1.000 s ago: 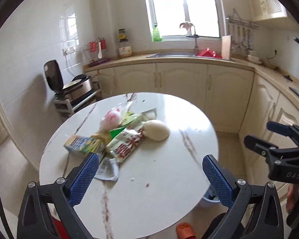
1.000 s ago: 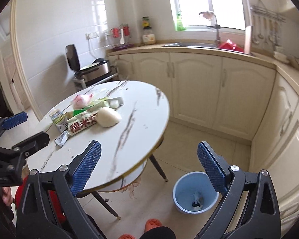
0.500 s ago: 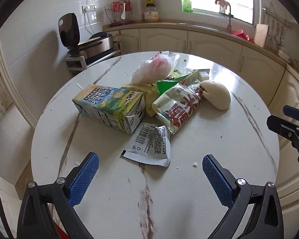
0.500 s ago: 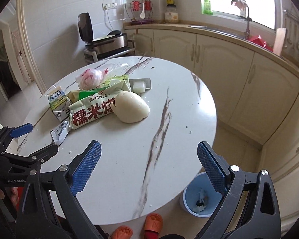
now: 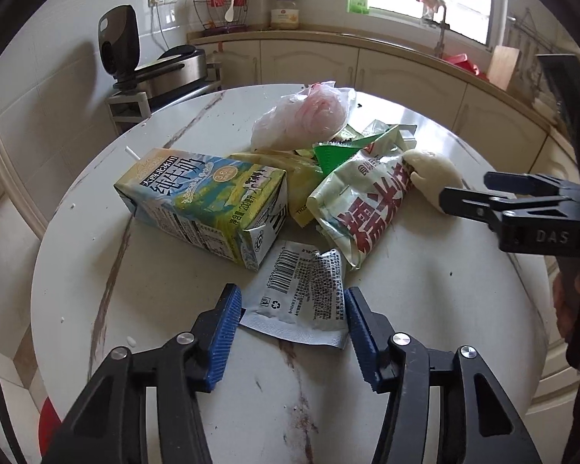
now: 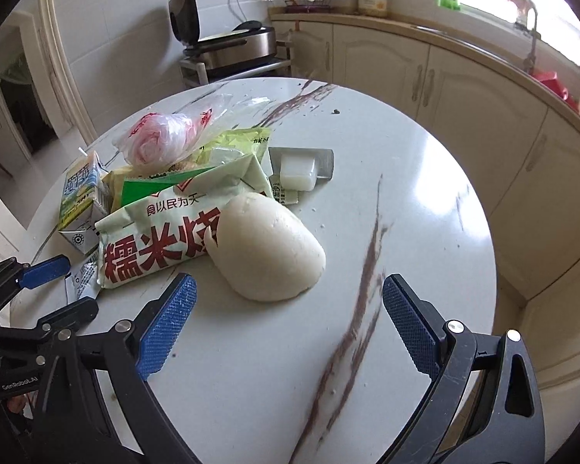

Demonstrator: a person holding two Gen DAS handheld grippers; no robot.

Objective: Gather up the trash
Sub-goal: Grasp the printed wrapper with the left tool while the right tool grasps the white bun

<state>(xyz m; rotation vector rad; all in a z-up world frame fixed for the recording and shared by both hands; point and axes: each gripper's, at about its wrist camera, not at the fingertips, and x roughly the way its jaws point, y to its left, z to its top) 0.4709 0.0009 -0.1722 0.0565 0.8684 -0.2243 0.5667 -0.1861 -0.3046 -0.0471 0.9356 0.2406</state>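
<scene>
Toward the near edge of the table (image 5: 425, 348), we have just been closing the left hand-held gripper (image 5: 290, 328) around the flat grey sachet (image 5: 301, 301), which lies between the jaws but not yet pinched; the right hand-held gripper (image 6: 290, 324) hangs wide open and empty before the white bun (image 6: 266, 247). Next, we judge, comes a low pinch on the sachet's thin edges. Readable: "200" on the milk carton (image 5: 205, 205), "食以民为天" on the snack bag (image 6: 162, 239), "DAS" and "GenRobot.AI" on the grippers.

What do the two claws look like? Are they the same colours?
Yes, they match. The left claw and the right claw each have black, angular frames with silver bolts and two fingers tipped with ridged blue pads. Small white letters are printed on the black bodies. No cables or sleeves show clearly.
</scene>
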